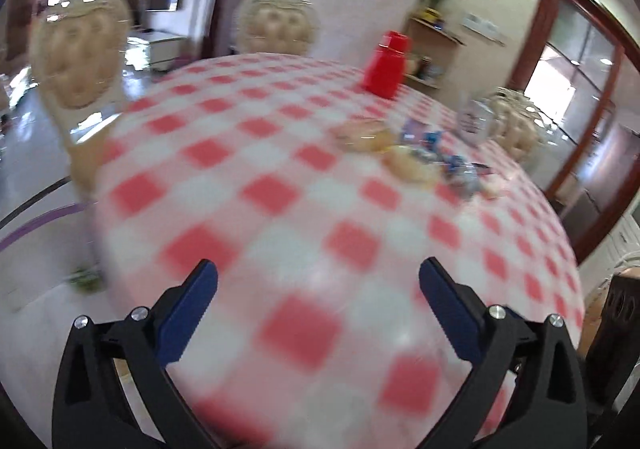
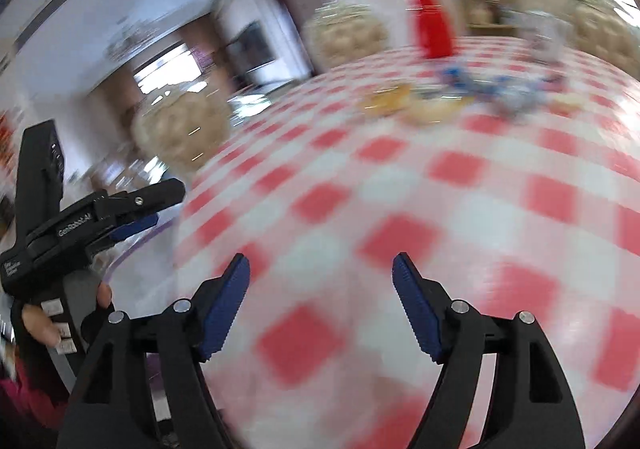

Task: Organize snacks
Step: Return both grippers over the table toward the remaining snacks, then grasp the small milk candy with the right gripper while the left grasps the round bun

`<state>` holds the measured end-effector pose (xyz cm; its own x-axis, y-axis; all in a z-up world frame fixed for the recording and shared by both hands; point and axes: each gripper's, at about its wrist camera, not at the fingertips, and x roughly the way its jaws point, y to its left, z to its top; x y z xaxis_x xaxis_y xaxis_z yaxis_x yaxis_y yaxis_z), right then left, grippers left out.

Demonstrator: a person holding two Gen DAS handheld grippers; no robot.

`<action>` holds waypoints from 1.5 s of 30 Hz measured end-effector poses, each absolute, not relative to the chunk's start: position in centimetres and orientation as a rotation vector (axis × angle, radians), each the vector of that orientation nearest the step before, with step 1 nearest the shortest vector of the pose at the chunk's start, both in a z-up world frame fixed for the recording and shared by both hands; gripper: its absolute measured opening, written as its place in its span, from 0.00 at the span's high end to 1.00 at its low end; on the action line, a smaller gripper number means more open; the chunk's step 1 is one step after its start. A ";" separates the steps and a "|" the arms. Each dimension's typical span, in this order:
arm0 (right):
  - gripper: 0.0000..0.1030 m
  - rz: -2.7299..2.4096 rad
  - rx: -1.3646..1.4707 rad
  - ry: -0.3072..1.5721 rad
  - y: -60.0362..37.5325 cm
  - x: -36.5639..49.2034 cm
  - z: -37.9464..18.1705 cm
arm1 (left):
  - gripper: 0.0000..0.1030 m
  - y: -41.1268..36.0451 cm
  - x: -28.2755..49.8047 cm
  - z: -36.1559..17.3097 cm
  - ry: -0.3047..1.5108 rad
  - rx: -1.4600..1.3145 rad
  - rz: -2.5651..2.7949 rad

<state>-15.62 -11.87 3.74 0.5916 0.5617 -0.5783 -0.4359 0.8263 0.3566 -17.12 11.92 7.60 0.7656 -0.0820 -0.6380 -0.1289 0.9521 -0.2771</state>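
My left gripper (image 1: 318, 275) hangs with its jaws spread wide, empty. My right gripper (image 2: 321, 272) is likewise agape and empty. Blur smears both views, so tilt seems roughly level.

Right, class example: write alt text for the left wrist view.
An open left gripper hovers over a red-and-white checked tablecloth. Farther off lie blurred wrapped snacks and a red container, with cream chairs behind.
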 end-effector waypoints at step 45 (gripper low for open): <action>0.77 0.476 -0.126 0.692 -17.5 5.1 3.9 | 0.02 5.8 3.2 1.9 0.695 -0.430 0.054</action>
<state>5.08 -17.46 3.91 0.6681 0.3797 -0.6399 -0.4620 0.8858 0.0433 3.21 5.80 1.93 0.7703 -0.0932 -0.6309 -0.1892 0.9113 -0.3657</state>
